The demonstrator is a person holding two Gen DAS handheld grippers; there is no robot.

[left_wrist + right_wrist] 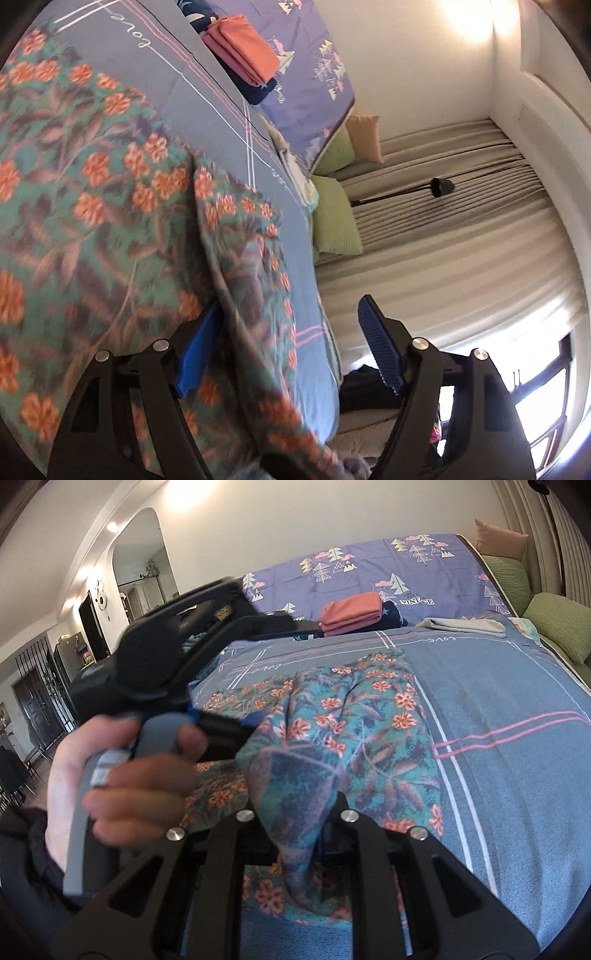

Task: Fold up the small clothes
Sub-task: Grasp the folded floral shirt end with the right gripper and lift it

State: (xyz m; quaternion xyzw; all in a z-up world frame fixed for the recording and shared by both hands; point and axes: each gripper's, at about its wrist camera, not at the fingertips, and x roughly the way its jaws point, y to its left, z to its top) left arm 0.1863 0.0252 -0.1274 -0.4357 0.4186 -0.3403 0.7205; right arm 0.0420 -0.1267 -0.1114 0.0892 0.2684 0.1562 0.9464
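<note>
Floral garment [354, 716] lies rumpled on the bed [517, 760], mid-bed on the grey-blue striped sheet, part of it lifted off the surface. Right hand-held gripper [295, 834] is closed tight on a bunched fold of the floral garment, cloth rising between its fingers. Left hand-held gripper [291, 354] has jaws spread wide, blue pads [380, 350] apart; a hanging fold of the garment passes between them, touching the left pad, right pad clear of it. In the right wrist view a person's hand [122, 775] grips the left tool's grey handle. Folded orange cloth [351, 614] sits stacked on a navy item [393, 618] near the bed's far edge. Green cushions [557, 627] line the far right side.
</note>
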